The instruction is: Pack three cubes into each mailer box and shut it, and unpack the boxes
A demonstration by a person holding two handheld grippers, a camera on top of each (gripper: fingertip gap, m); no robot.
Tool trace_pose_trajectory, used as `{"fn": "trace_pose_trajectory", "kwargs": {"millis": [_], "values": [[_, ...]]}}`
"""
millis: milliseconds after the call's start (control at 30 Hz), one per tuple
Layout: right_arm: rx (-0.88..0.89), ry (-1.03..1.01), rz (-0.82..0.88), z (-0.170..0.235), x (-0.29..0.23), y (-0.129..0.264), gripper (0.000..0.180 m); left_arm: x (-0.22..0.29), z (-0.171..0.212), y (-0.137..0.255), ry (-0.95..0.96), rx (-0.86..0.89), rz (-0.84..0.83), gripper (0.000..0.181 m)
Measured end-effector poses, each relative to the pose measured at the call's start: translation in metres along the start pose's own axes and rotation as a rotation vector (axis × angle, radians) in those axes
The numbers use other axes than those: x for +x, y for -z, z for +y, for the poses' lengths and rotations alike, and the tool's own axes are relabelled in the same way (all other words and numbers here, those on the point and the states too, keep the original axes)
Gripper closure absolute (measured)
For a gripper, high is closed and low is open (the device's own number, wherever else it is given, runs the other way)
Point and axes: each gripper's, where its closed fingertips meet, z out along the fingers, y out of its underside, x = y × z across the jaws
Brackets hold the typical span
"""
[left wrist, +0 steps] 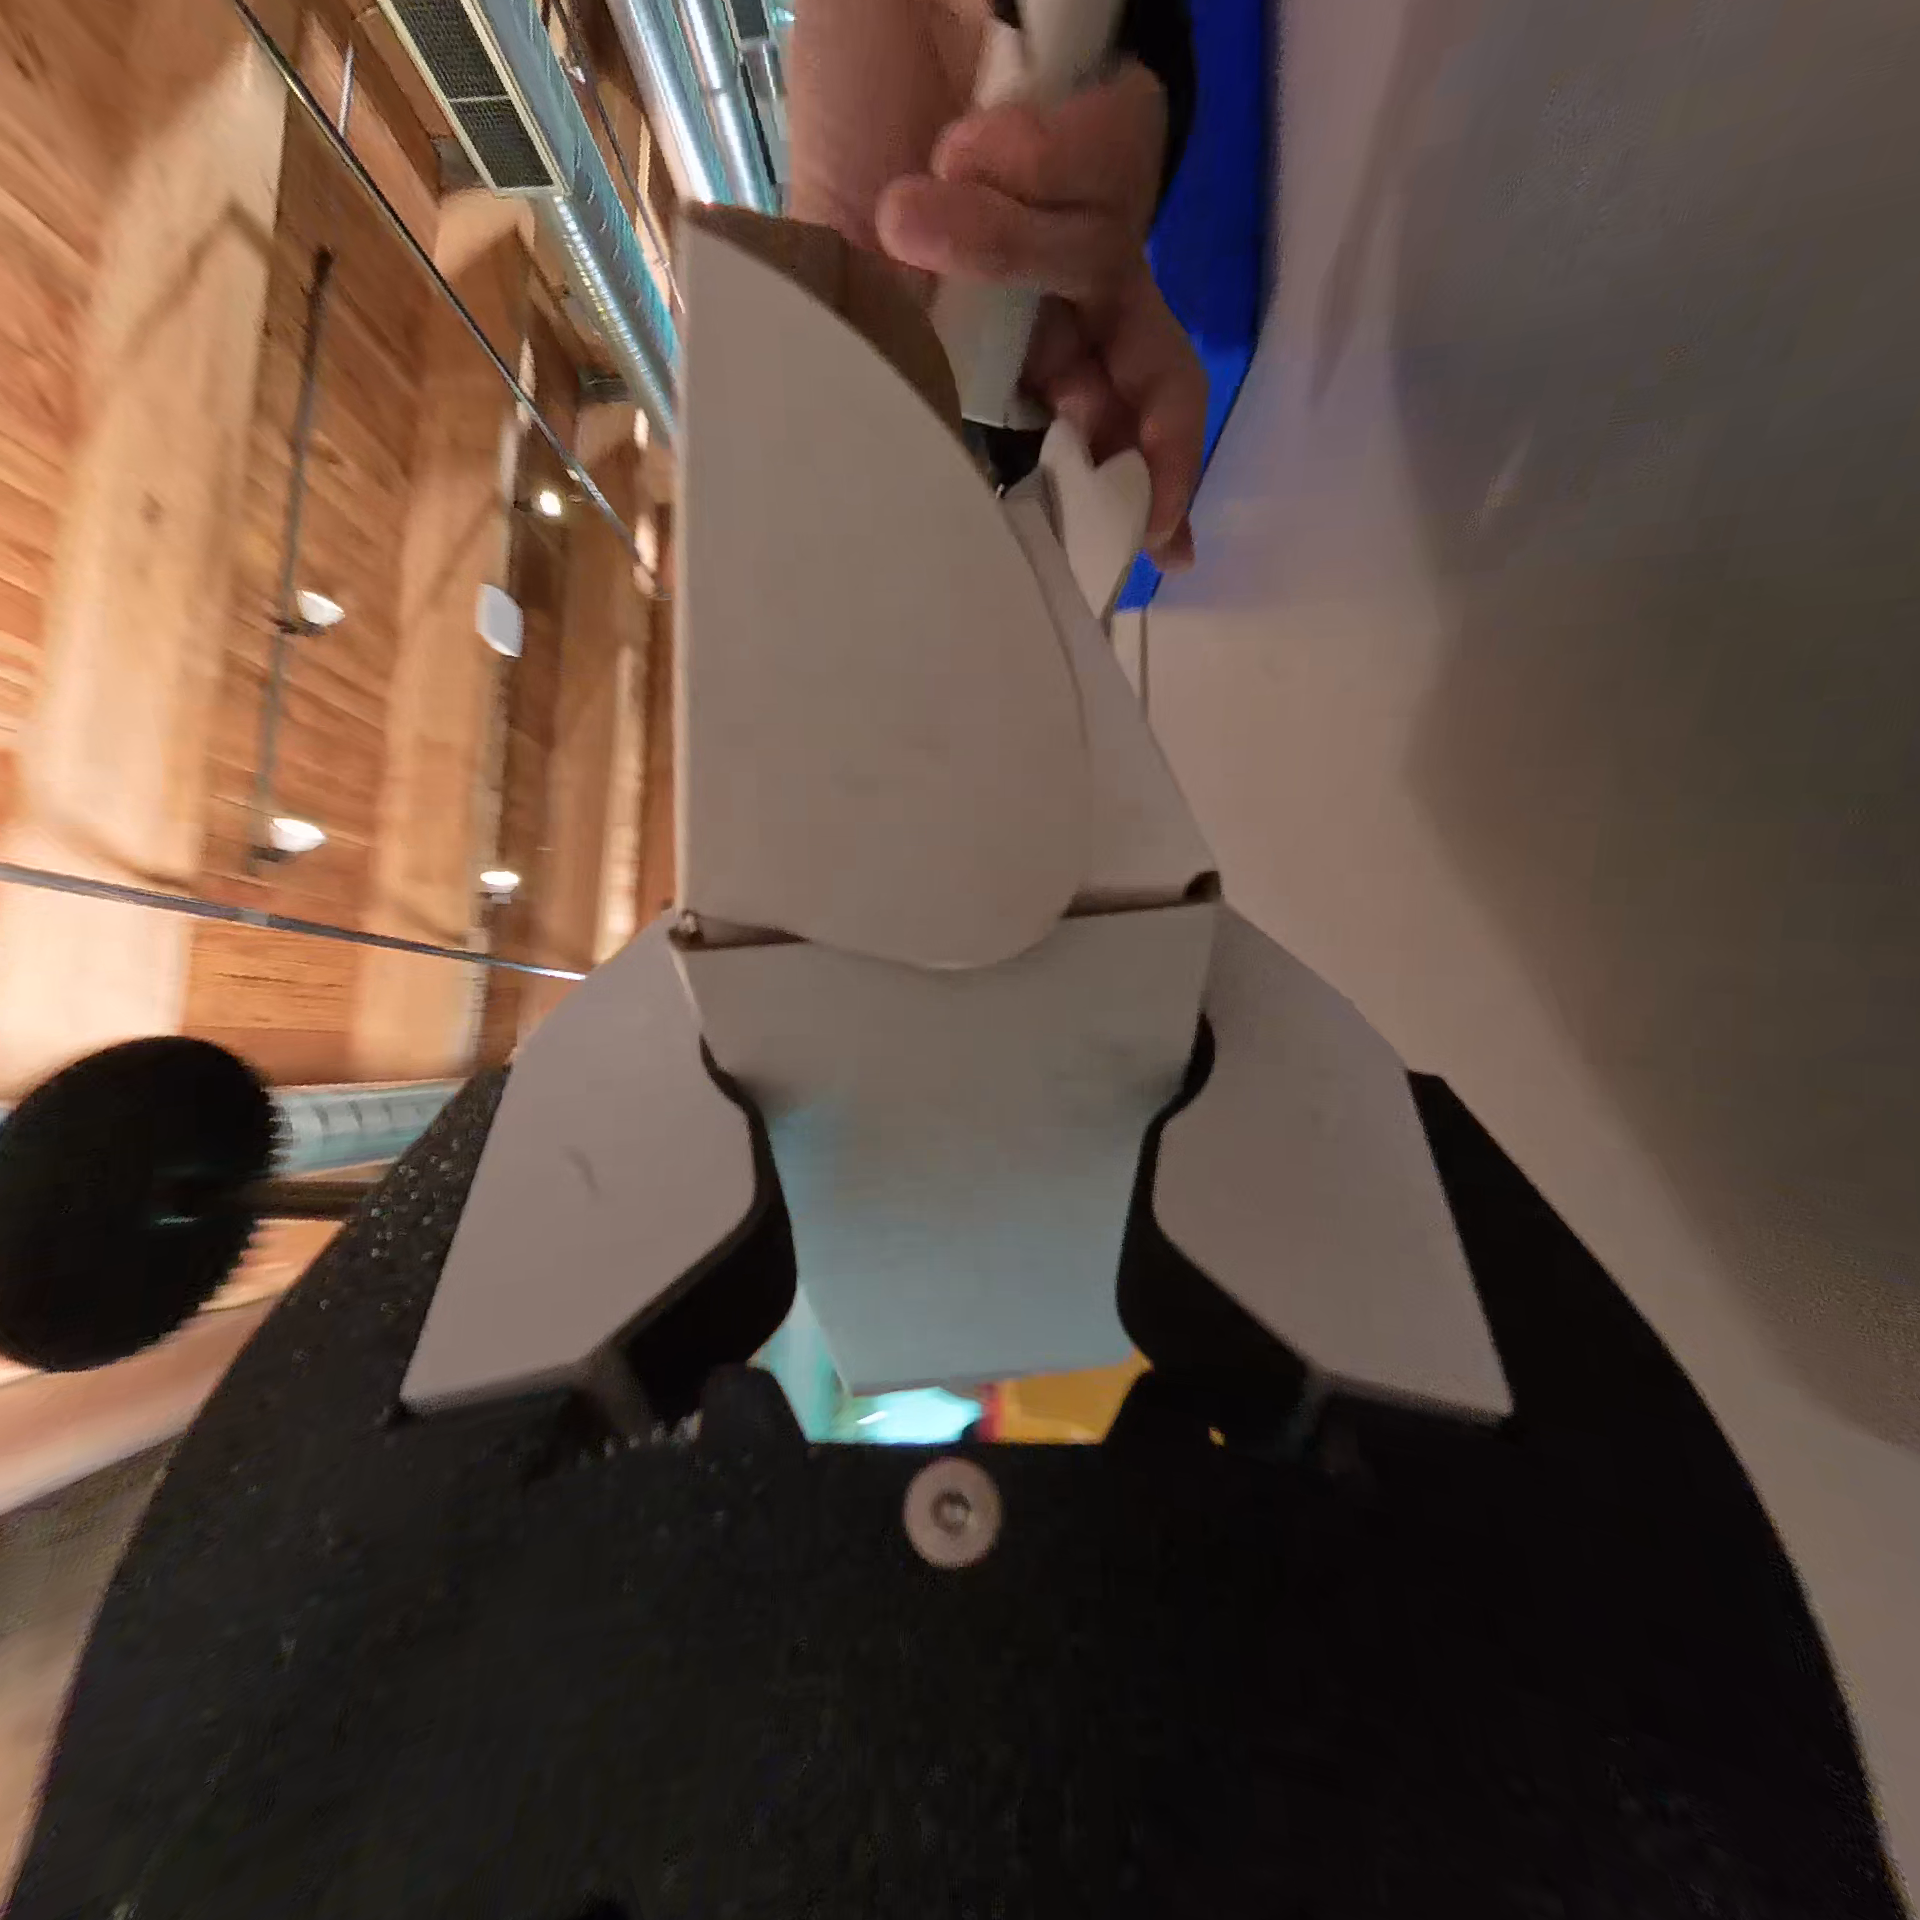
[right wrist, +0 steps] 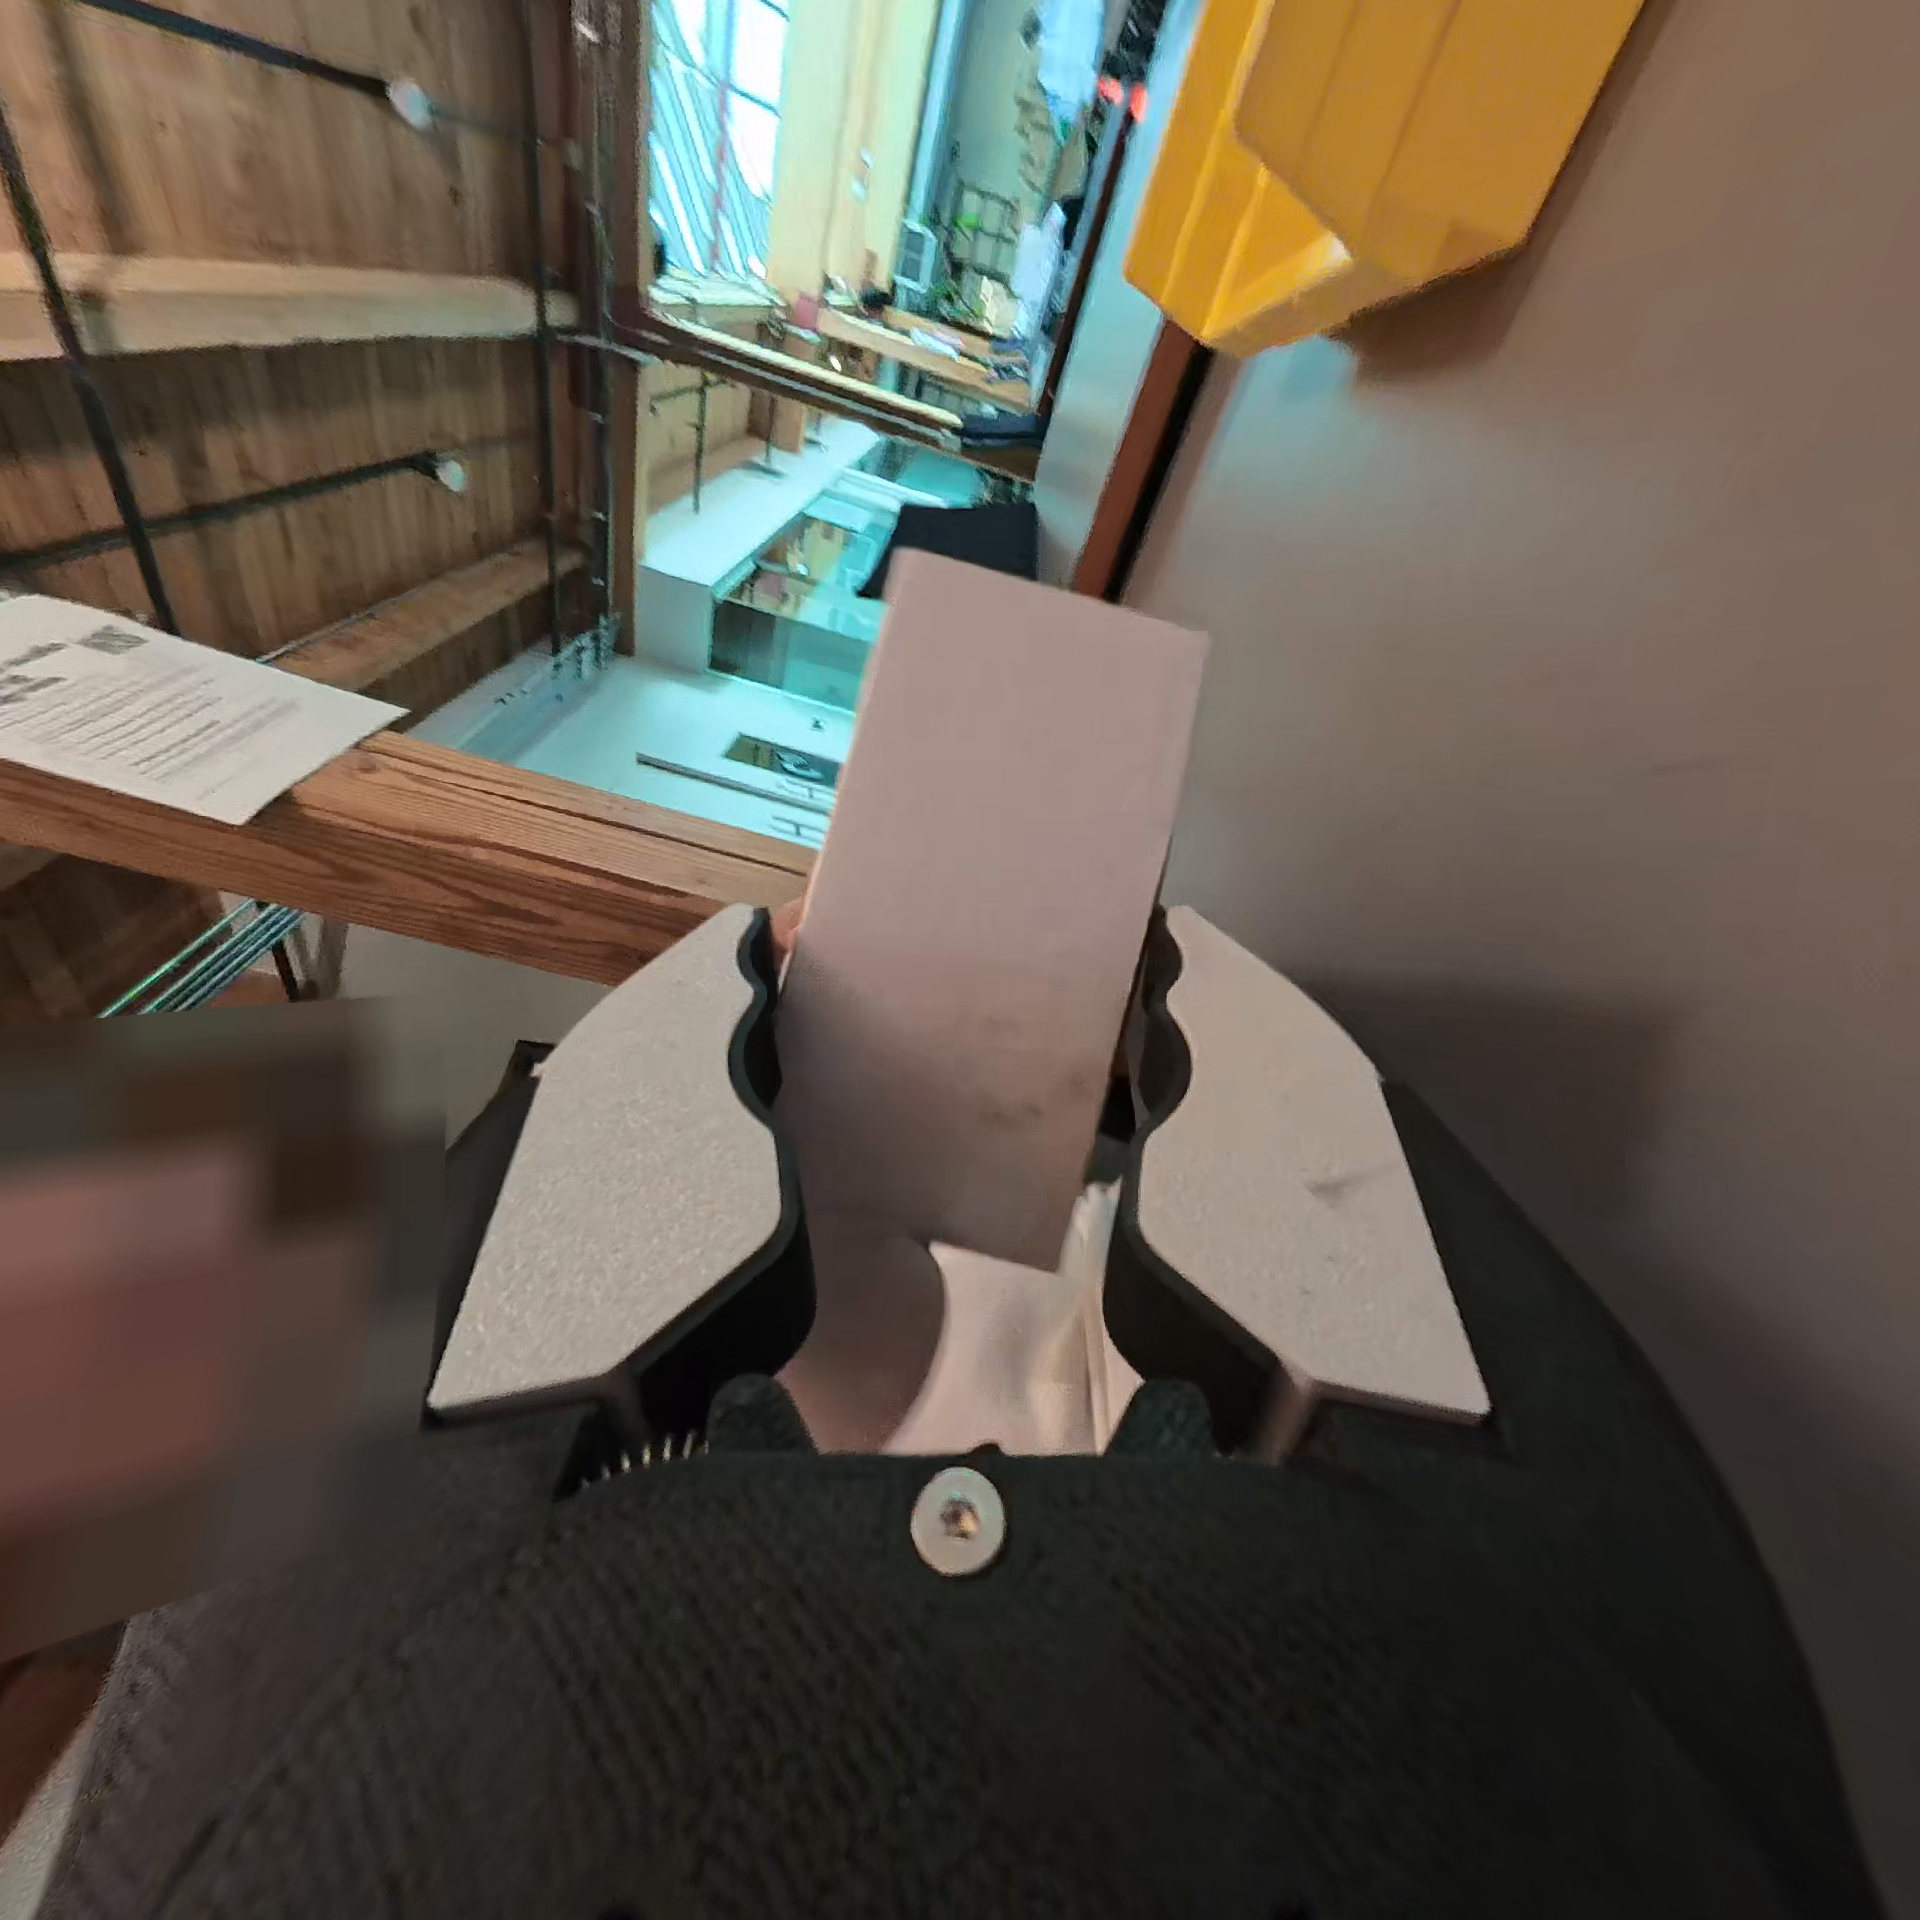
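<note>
In the left wrist view, the left tool (left wrist: 951,1174) fills the lower half of the frame, its two white-faced fingers (left wrist: 592,1205) closed against a panel of the white cardboard mailer box (left wrist: 883,675). The box rises from between them to the upper centre of the frame, with a curved flap and a brown inner face showing at its top edge. At upper centre a person's hand (left wrist: 1049,270) grips a white handle behind the box. The pale grey counter (left wrist: 1558,520) covers the right side of the frame, tilted with the camera.

In the right wrist view, the right tool (right wrist: 961,1101) sits at lower centre, its fingers (right wrist: 623,1174) narrowed onto a flat white panel of the box (right wrist: 997,883) that stands up into the middle of the frame. A yellow plastic bin (right wrist: 1351,166) lies at upper right on the counter (right wrist: 1558,727). A printed paper sheet (right wrist: 177,707) rests on a wooden beam (right wrist: 468,842) at left.
</note>
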Motion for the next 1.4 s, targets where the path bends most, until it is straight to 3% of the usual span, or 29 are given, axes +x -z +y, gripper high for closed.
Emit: {"fn": "trace_pose_trajectory", "kwargs": {"millis": [67, 133, 233, 300, 367, 433, 633, 733, 933, 1133, 1267, 1400], "values": [[0.074, 0.091, -0.027, -0.013, -0.011, 0.018, 0.107, -0.009, 0.004, 0.003, 0.229, 0.036, 0.047, 0.105], [0.225, 0.218, -0.065, -0.032, -0.029, 0.043, 0.101, -0.017, 0.013, 0.004, 0.575, 0.067, 0.120, 0.105], [0.525, 0.393, -0.114, -0.049, -0.057, 0.086, 0.107, -0.012, 0.025, 0.002, 1.110, 0.143, 0.345, 0.105], [0.628, 0.517, -0.032, -0.042, -0.054, 0.095, 0.116, -0.003, 0.033, -0.003, 1.338, 0.175, 0.473, 0.105], [0.599, 0.613, 0.121, -0.029, -0.038, 0.088, 0.115, 0.012, 0.041, -0.009, 1.430, 0.183, 0.560, 0.105], [0.545, 0.702, 0.247, -0.016, -0.026, 0.077, 0.111, 0.030, 0.045, -0.014, 1.445, 0.173, 0.626, 0.105], [0.569, 0.901, 0.570, -0.021, -0.006, 0.068, 0.127, 0.052, 0.042, -0.027, 1.436, 0.195, 0.695, 0.105], [0.527, 0.907, 0.603, -0.024, 0.003, 0.058, 0.129, 0.065, 0.042, -0.028, 1.354, 0.134, 0.751, 0.105], [0.454, 1.025, 0.702, -0.026, 0.009, 0.043, 0.167, 0.071, 0.045, -0.032, 1.322, 0.085, 0.752, 0.105], [0.406, 1.207, 0.909, -0.029, 0.009, 0.044, 0.175, 0.075, 0.049, -0.033, 1.299, 0.033, 0.746, 0.105], [0.379, 1.201, 0.978, -0.028, 0.010, 0.045, 0.178, 0.069, 0.069, -0.033, 1.271, -0.102, 0.618, 0.092], [0.379, 1.192, 1.040, -0.029, 0.011, 0.045, 0.178, 0.050, 0.074, -0.013, 1.282, -0.153, 0.587, 0.093]]}}
